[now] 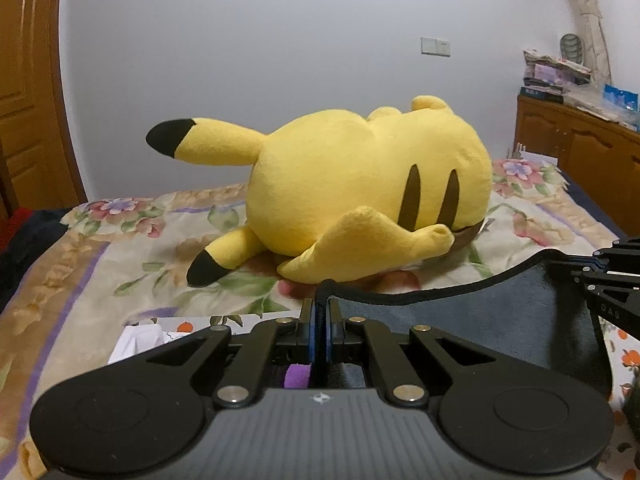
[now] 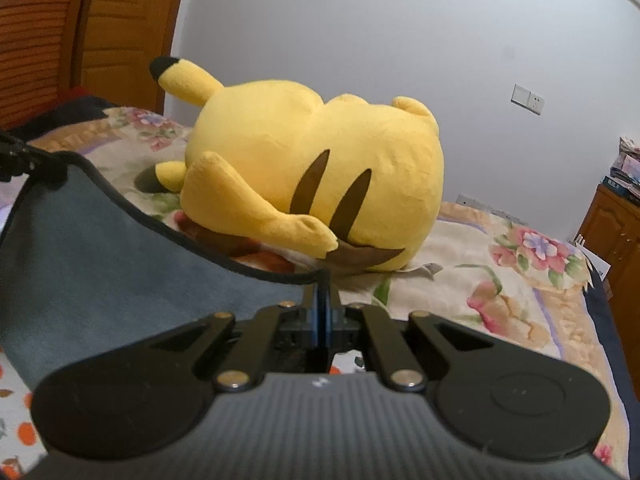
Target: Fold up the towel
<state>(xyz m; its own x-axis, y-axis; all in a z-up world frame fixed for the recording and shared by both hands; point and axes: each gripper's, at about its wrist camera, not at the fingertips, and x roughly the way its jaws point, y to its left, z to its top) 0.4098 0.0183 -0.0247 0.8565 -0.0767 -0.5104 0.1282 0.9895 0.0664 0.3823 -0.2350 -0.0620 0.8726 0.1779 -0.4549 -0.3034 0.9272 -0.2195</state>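
Note:
A dark blue-grey towel (image 1: 500,312) with a black hem hangs stretched between my two grippers above the bed. My left gripper (image 1: 320,304) is shut on one top corner of it. My right gripper (image 2: 322,292) is shut on the other top corner; the towel (image 2: 100,248) spreads to its left. The right gripper also shows at the right edge of the left wrist view (image 1: 608,280), and the left gripper at the left edge of the right wrist view (image 2: 16,156). The towel's lower part is hidden behind the gripper bodies.
A large yellow plush toy (image 1: 360,188) lies on the floral bedspread (image 1: 120,240) just beyond the towel; it also shows in the right wrist view (image 2: 320,184). A wooden cabinet (image 1: 580,144) with stacked papers stands at the right. A wooden door (image 2: 120,20) is at the left.

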